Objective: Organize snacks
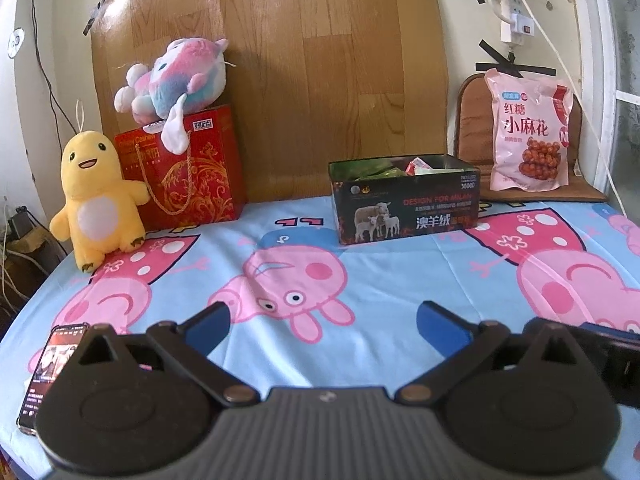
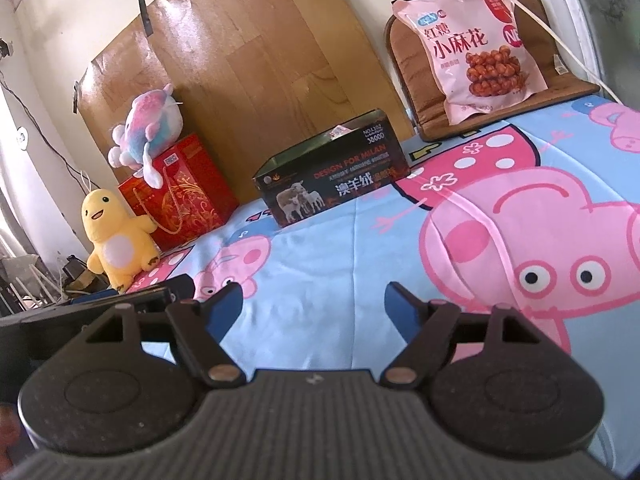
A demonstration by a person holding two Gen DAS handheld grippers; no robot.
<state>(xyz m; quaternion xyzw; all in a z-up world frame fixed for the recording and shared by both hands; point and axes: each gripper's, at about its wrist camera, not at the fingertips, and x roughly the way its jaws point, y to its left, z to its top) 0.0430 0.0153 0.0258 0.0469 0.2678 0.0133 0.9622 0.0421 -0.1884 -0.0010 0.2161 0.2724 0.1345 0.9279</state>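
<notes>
Both grippers, left gripper (image 1: 322,320) and right gripper (image 2: 314,306), tilt downward over the bedsheet (image 1: 400,280) (jaws spread, empty).

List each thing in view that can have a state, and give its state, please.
black tin box: lid off, snack packets inside
pink snack bag: sealed, leaning upright on the brown cushion
red gift box: closed, pastel plush on top
phone: screen on
left gripper: open, empty
right gripper: open, empty

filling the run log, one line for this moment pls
left gripper open, empty | right gripper open, empty | tin box holds snacks | pink snack bag outside box
</notes>
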